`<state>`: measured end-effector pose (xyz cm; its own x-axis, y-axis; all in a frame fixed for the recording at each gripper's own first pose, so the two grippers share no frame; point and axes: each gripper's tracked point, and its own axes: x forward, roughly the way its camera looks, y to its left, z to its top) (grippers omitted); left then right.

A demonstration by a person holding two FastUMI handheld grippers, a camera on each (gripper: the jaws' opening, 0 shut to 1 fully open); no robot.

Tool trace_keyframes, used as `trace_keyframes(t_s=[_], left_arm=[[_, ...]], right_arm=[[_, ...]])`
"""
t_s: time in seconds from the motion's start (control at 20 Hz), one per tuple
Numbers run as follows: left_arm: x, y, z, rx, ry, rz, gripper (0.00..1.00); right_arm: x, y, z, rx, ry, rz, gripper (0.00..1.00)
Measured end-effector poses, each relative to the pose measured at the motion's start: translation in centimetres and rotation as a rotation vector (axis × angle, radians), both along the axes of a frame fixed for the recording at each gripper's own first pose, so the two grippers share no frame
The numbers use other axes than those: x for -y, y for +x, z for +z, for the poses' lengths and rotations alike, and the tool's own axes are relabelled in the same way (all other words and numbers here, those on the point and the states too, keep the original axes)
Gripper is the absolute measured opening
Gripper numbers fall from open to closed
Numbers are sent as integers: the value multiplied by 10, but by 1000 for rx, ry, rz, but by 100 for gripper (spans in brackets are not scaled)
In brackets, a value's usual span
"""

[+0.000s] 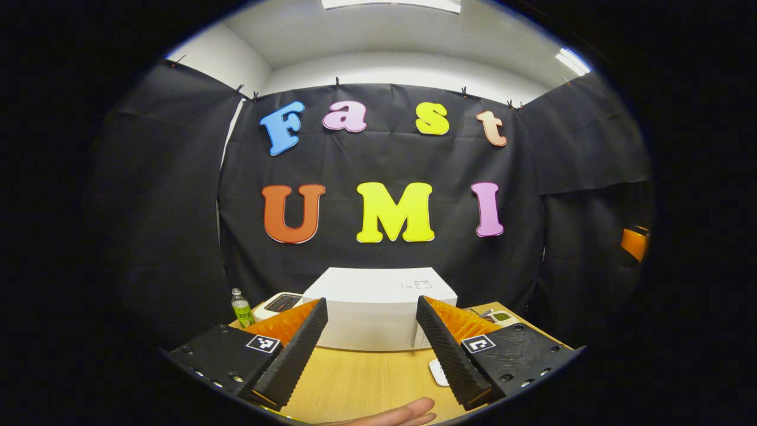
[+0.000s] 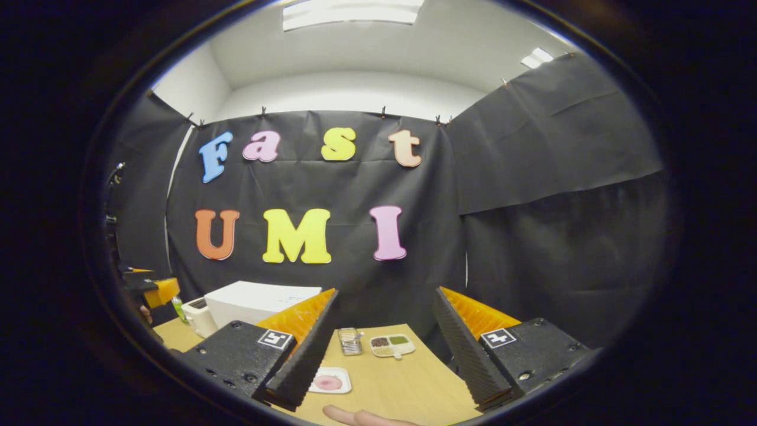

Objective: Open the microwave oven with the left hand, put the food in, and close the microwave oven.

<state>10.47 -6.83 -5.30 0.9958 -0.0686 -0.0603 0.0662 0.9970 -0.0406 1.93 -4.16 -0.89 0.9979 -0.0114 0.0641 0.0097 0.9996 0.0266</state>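
The white microwave [image 1: 378,307] stands at the back of the wooden table [image 1: 366,378], seen as a plain box with no door hanging open. My left gripper [image 1: 371,305] is open and empty, a short way in front of it. In the right gripper view the microwave [image 2: 260,302] sits at the left. A small white plate with pink food [image 2: 329,380] lies on the table [image 2: 408,384], just left of my open, empty right gripper [image 2: 386,294]. The plate's edge [image 1: 439,373] shows beside the left gripper's right finger. The left gripper [image 2: 155,289] appears at the far left.
A green bottle [image 1: 241,307] and a white device [image 1: 278,303] stand left of the microwave. A divided tray of foods [image 2: 391,345] and a small metal container [image 2: 350,341] lie farther back on the table. A person's finger [image 1: 390,414] shows at the bottom edge.
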Motion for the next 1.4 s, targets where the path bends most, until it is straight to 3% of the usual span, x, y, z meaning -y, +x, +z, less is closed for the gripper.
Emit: trace_keyframes(t_s=[0.1,0.15,0.2,0.35,0.4,0.45,0.5,0.55,0.6,0.65,0.7,0.95,1.0,1.05,1.1,1.15,1.2,1.25,1.3,1.35,1.4], left_arm=[[19,25,-22,-27,-24,-30,96],[28,38,-33,-40,-44,-43,86],[36,51,-44,-53,-60,-53,96],[56,90,-81,-92,-59,-70,95],[64,102,-94,-108,-63,-80,93],[70,112,-107,-121,-70,-80,80],[75,120,-120,-142,-79,-82,93],[83,128,-129,-146,-87,-101,93],[91,136,-139,-154,-86,-110,93],[94,144,-151,-163,-74,-107,93],[97,151,-163,-176,-62,-101,93],[118,183,-210,-226,-74,-117,93],[119,189,-217,-229,-57,-117,80],[118,197,-223,-220,-34,-110,80],[115,204,-228,-215,-18,-95,93],[114,211,-234,-207,-4,-85,93],[118,214,-239,-208,-9,-99,90],[122,216,-241,-206,-14,-113,86],[124,220,-242,-194,-15,-112,78],[129,224,-241,-182,-20,-128,63],[131,224,-238,-171,-21,-129,56]], right_arm=[[8,7,-2,2,15,0,92],[11,10,-4,1,23,2,92],[14,13,-5,0,29,5,92],[25,21,-8,4,42,3,92],[27,23,-10,3,43,7,92],[29,25,-13,-1,42,7,100],[32,27,-16,-5,42,7,100],[34,28,-19,-10,40,11,100],[35,30,-21,-16,34,14,91],[38,32,-23,-19,28,16,100],[39,34,-25,-23,22,17,91],[47,41,-36,-37,6,25,92],[50,43,-38,-40,-1,16,91],[54,45,-42,-43,-10,11,91],[56,46,-45,-45,-15,13,91],[56,48,-49,-49,-13,14,92],[59,50,-53,-53,-6,11,92],[62,51,-62,-72,2,8,100],[63,50,-71,-94,16,14,100],[58,50,-77,-105,31,33,100],[54,51,-80,-112,40,49,100]])
